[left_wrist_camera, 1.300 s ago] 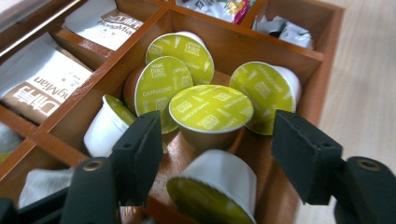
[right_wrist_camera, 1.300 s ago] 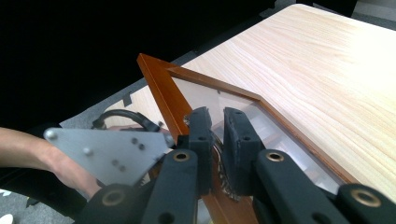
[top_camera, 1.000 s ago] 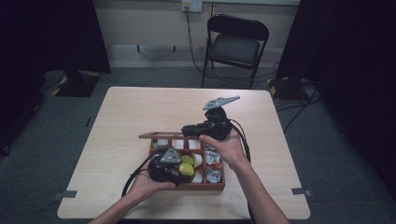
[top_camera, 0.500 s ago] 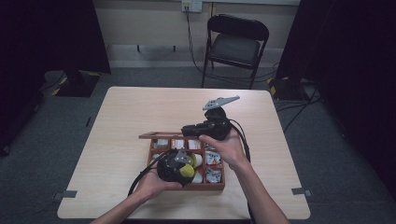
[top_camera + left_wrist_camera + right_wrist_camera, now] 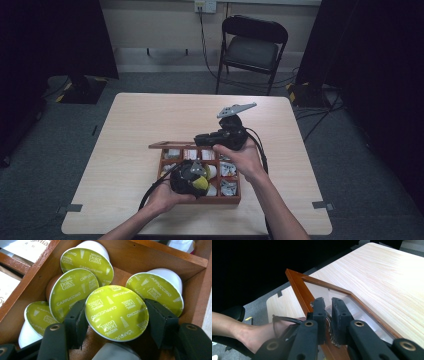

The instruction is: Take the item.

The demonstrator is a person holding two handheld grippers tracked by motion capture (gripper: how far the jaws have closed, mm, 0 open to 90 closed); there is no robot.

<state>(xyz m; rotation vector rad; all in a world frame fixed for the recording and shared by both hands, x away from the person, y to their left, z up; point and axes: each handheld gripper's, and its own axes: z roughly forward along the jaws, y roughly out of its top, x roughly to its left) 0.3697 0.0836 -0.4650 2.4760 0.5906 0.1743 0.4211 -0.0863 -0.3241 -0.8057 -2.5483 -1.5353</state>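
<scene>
Wooden box (image 5: 235, 200) near the table's (image 5: 125, 125) front edge, lid (image 5: 298, 291) raised. The right gripper (image 5: 329, 322) has its jaws pinched together on the lid's front rim, at what looks like a metal clasp, holding the glazed lid open.

The left gripper (image 5: 116, 320) reaches into a front compartment that holds five green-foiled capsules. Its jaws have just been closing and now clamp one capsule (image 5: 116, 312) by the rim, one pad on each side.

Step in hand, by judgement: picking a capsule from the box while the lid is propped. The next move calls for a straight lift clear of the neighbouring capsules (image 5: 72, 291) and the compartment wall, with the lid kept up.

The gripped capsule's foil faces the left gripper's camera. Its axis, foil to base, runs down into the compartment; its body is hidden behind the foil.
</scene>
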